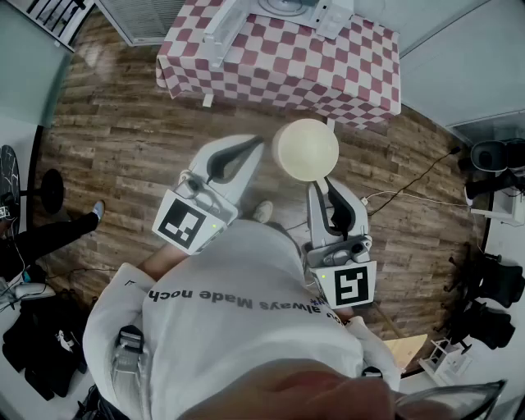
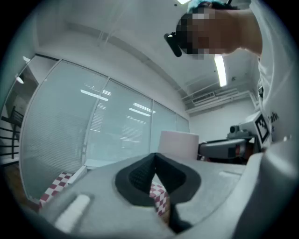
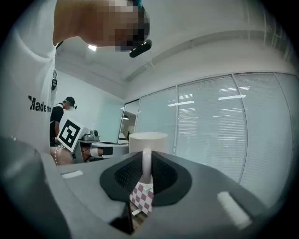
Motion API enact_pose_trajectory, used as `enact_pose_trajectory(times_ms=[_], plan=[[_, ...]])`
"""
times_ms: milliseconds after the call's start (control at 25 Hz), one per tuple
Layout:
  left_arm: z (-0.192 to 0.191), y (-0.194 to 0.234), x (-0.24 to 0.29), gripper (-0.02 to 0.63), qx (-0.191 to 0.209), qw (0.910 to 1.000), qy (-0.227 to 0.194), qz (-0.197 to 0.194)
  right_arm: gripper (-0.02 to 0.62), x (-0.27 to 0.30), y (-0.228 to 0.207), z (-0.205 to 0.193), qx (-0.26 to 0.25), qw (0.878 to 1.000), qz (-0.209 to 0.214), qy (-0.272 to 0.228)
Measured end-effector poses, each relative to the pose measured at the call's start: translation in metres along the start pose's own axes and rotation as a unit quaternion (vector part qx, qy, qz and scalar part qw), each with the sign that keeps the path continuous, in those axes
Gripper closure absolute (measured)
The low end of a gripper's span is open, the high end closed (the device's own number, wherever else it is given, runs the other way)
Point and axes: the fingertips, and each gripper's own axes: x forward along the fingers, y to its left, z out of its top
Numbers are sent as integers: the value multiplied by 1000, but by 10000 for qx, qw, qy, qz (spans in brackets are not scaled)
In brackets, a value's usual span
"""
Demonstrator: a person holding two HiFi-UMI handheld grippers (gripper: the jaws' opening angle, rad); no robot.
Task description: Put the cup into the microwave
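Note:
A cream cup (image 1: 305, 149), seen from above as a pale round disc, hangs over the wooden floor in front of the checkered table (image 1: 344, 70). My right gripper (image 1: 326, 184) is shut on the cup's handle. In the right gripper view the handle (image 3: 146, 164) stands upright between the dark pads, with the cup (image 3: 148, 139) just beyond them. My left gripper (image 1: 251, 146) is just left of the cup, its jaws shut with nothing in them. In the left gripper view the cup (image 2: 179, 144) shows behind the closed tips. White equipment (image 1: 287, 8) on the table is cut off by the top edge.
The red and white checkered cloth covers the table at the top of the head view. A black stool (image 1: 49, 190) stands at the left, and black chairs (image 1: 496, 287) and a cable (image 1: 410, 184) are at the right. Another person (image 3: 60, 116) stands behind.

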Motion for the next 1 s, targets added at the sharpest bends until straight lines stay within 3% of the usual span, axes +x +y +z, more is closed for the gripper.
enact_pose_trajectory(times_ms=[640,1000], plan=[[-14,-46,25,603,34,9999,22,166,554,-47,-33,-2,73,9999,64,-120],[-22,-34,41,602,-38,9996,146,235,554,-31,-47,-6,95,9997,203,-35]])
